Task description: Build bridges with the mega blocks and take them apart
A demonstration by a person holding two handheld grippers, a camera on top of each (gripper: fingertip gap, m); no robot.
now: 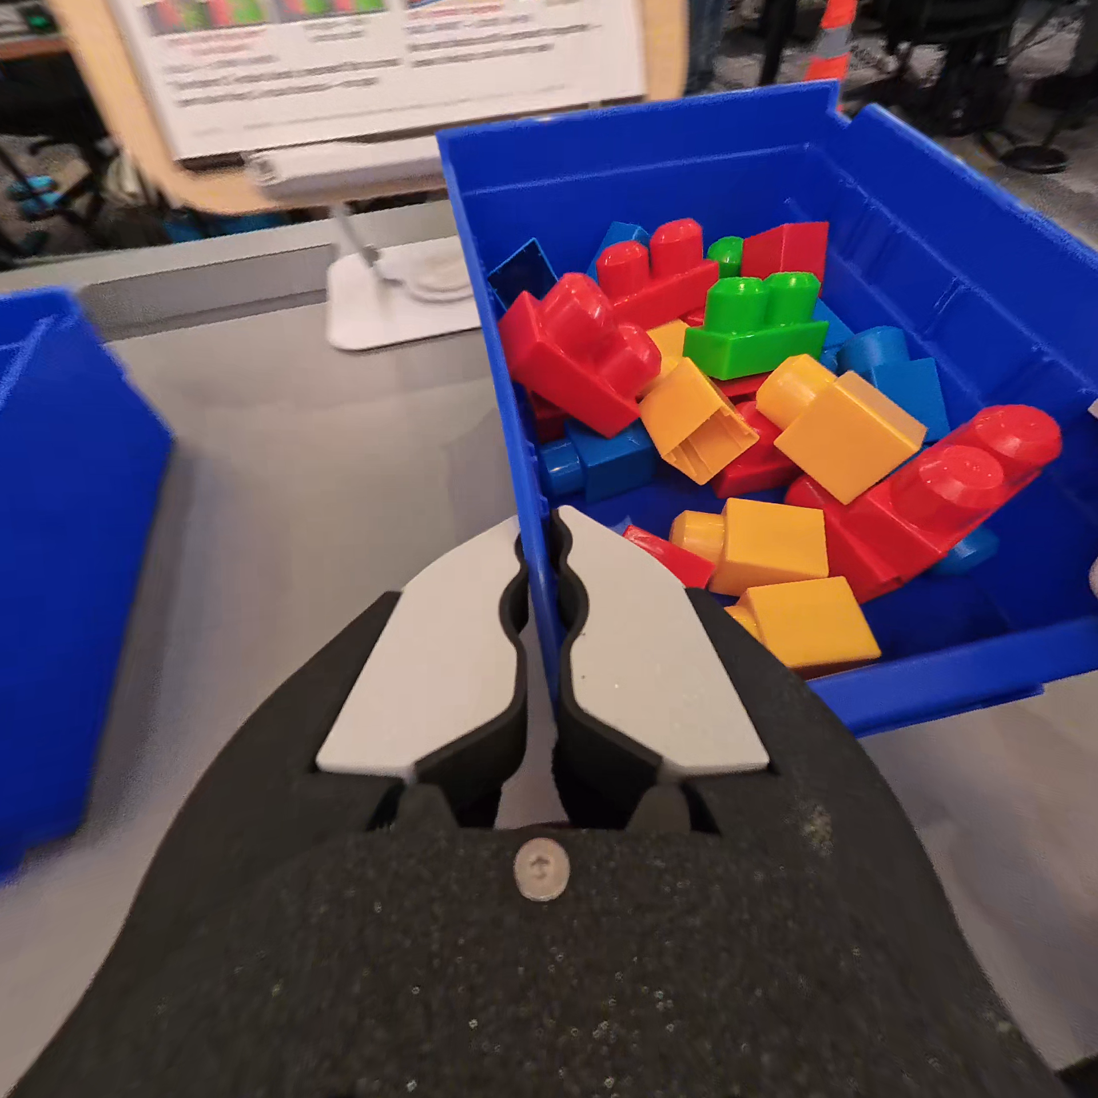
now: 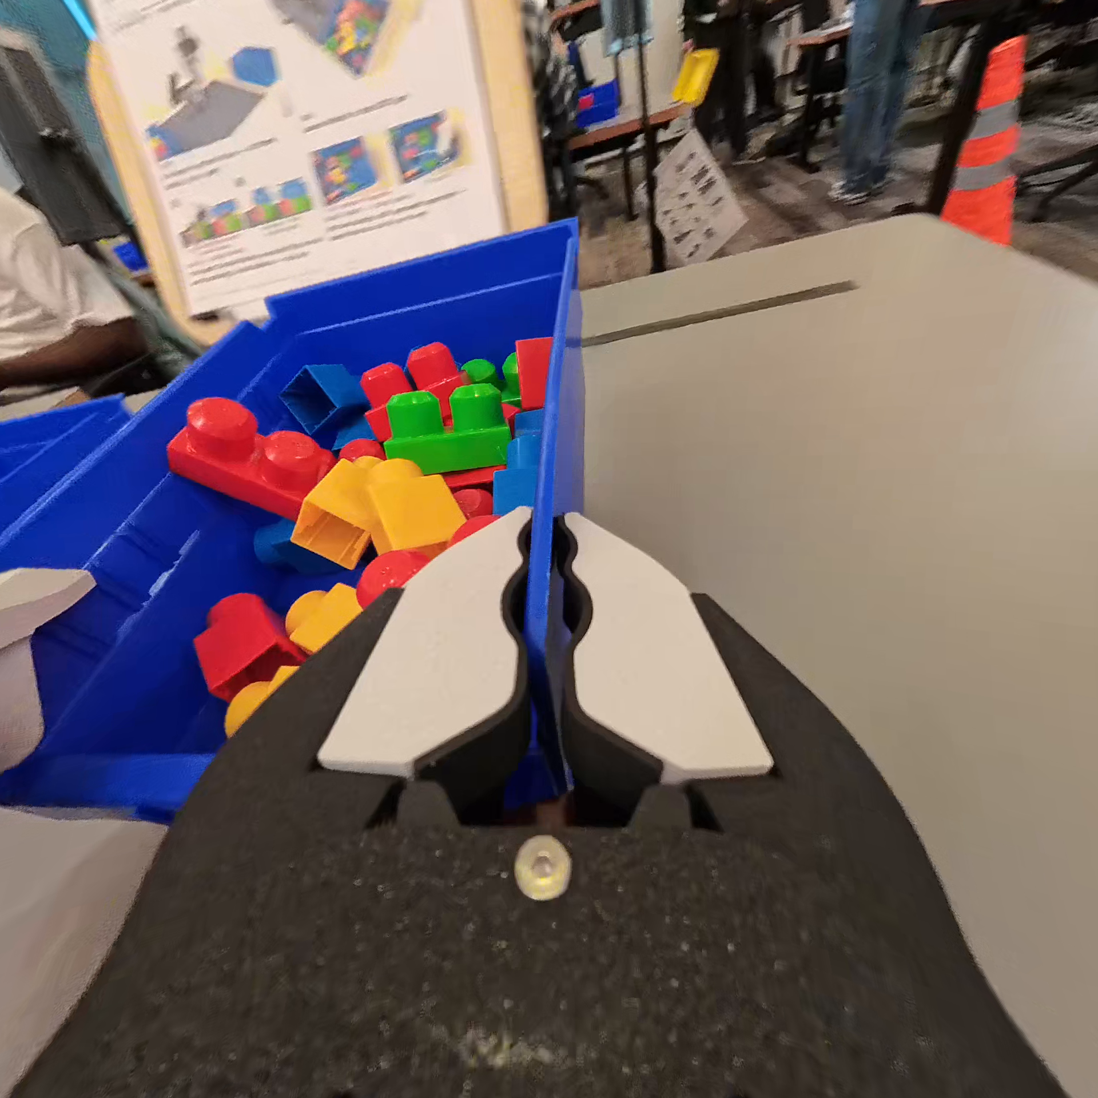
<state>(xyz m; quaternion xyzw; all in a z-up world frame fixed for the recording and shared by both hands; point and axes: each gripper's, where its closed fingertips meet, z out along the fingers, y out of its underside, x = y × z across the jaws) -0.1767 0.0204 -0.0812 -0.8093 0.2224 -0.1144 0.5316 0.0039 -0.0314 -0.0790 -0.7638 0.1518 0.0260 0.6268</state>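
A blue bin (image 1: 653,178) on the grey table holds several red, yellow, green and blue mega blocks, among them a green two-stud block (image 1: 754,333) and a long red block (image 1: 950,493). My left gripper (image 1: 542,523) is shut on the bin's left wall. My right gripper (image 2: 546,523) is shut on the bin's right wall (image 2: 561,380). In the right wrist view the green block (image 2: 448,431) lies on top of the pile, and the left gripper's finger (image 2: 35,600) shows at the bin's far side.
A second blue bin (image 1: 65,535) stands at the left of the table. A white stand (image 1: 386,297) with a poster board (image 1: 380,65) is behind the bins. An orange cone (image 2: 986,142) and a person's legs are beyond the table (image 2: 832,475). Tip to tip, the grippers are about 20 centimetres apart.
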